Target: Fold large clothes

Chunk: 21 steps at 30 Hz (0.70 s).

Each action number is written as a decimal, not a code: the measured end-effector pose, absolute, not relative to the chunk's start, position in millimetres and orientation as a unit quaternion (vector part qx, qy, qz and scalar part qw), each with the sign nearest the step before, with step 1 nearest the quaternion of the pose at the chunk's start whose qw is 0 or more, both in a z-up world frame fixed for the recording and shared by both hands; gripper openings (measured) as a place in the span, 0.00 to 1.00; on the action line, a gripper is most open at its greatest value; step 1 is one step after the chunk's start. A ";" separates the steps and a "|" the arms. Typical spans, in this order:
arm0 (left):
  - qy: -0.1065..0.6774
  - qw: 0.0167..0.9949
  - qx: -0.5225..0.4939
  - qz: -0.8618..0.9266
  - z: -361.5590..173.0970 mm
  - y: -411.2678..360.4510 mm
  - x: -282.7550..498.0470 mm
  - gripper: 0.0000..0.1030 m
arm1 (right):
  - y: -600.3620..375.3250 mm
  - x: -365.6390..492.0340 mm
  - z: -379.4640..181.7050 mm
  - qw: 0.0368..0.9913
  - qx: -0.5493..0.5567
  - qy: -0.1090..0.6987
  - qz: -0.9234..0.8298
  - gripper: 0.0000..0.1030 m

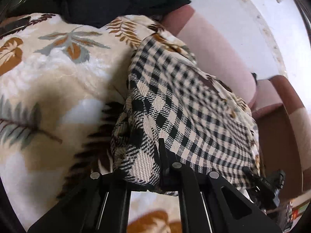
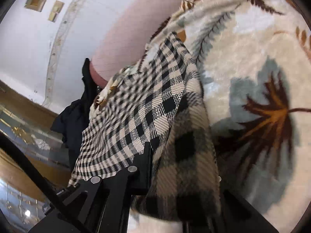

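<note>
Checked black-and-cream cloth (image 1: 175, 101) lies bunched on the leaf-print blanket (image 1: 58, 73) at the bed's edge — I pinch it with my left hand-held gripper (image 1: 162, 155), and my right hand-held gripper (image 2: 148, 151) is pressed together on another fold of it.

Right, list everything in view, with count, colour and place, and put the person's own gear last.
checked garment: one, black and beige, lifted off the blanket, stretched between both grippers.
leaf-print blanket: one, cream with brown, orange and grey leaves, spread beneath the garment.
dark clothes: a heap, count unclear, black, at the blanket's far end.
pink cushion: one, pale pink, beside the blanket near the white wall.
left gripper: black, shut on the checked garment.
right gripper: black, shut on the checked garment.
</note>
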<state>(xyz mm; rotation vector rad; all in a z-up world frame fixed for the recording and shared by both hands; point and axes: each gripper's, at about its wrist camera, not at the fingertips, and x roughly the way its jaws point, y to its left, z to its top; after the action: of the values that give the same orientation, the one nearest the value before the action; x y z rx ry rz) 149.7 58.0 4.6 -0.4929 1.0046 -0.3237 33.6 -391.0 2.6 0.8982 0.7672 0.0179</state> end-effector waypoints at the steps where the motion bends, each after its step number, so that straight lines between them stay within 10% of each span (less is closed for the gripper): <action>1: 0.477 0.833 -0.234 -0.157 6.4 59.2 143.0 0.06 | -392.7 27.2 2.4 0.828 0.426 0.364 0.009 0.09; 21: 0.466 0.841 -0.261 -0.085 2.9 130.7 78.9 0.22 | -436.5 -60.6 35.6 0.844 0.398 0.320 -0.165 0.34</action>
<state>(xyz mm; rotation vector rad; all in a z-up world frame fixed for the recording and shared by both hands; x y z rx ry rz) 78.9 130.7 2.9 -0.5505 0.9847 -0.1788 -60.6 -436.5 35.6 0.8394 0.6765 -0.3477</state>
